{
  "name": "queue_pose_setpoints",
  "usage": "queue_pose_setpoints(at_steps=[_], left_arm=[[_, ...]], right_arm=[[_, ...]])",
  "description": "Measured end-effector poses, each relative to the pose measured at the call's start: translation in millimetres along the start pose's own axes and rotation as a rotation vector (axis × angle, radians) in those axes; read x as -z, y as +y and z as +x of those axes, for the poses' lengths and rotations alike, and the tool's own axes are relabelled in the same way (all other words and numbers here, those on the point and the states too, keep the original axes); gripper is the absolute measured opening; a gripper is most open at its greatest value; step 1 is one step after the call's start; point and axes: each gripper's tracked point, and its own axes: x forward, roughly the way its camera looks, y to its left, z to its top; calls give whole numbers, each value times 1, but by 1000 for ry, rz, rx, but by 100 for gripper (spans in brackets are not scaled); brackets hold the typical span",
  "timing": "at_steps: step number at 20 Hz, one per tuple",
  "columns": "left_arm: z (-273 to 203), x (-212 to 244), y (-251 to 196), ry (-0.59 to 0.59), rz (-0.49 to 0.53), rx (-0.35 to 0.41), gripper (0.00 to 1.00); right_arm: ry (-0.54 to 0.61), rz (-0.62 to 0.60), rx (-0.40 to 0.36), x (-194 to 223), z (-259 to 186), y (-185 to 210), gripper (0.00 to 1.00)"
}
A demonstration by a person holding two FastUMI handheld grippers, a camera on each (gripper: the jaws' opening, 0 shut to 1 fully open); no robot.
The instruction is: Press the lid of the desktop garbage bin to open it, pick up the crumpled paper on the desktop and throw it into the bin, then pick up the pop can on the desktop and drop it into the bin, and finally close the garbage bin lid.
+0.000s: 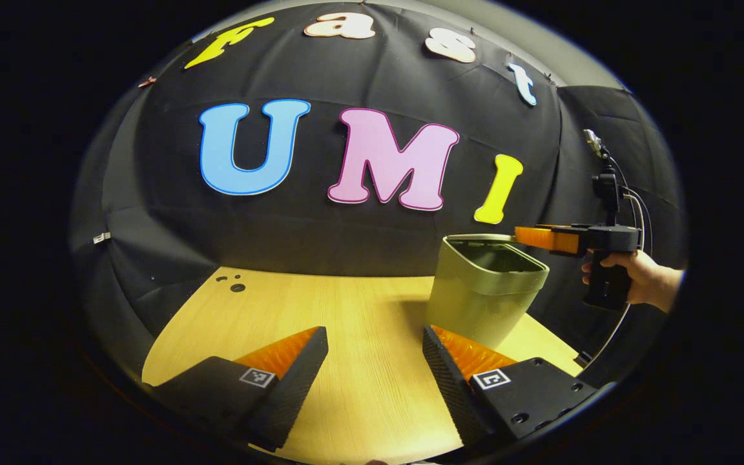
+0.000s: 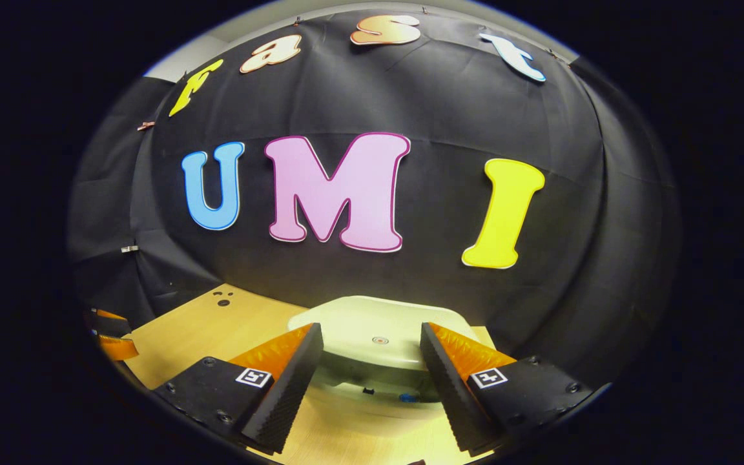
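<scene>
The olive-green garbage bin (image 1: 485, 294) stands on the wooden table (image 1: 294, 303), right of centre, with its top open and a dark inside. My left gripper (image 1: 374, 332) hangs open low over the table, just short of the bin, holding nothing. A hand holds my right gripper (image 1: 524, 236) level over the bin's far right rim. In the right gripper view the bin's pale lid (image 2: 378, 323) lies between the fingers of my open right gripper (image 2: 370, 327). Below the lid is a dark gap with a small blue thing (image 2: 407, 398) that I cannot identify.
Small dark holes (image 1: 236, 284) mark the table's far left corner. The black cloth wall closes off the back and both sides. My left gripper (image 2: 108, 332) sits at the far left edge of the right gripper view. A cable hangs down from the right gripper's handle.
</scene>
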Motion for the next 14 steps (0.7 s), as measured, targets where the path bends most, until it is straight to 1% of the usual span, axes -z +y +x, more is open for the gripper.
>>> queue_pose_setpoints(at_steps=[6,11,14], left_arm=[[-1,0,5,1,-7,-3,95],[0,2,5,8,-6,-6,95],[0,2,5,10,-6,-8,95]], right_arm=[[56,-10,-1,26,2,3,96],[104,20,-3,44,4,4,96],[118,46,-3,47,5,3,96]])
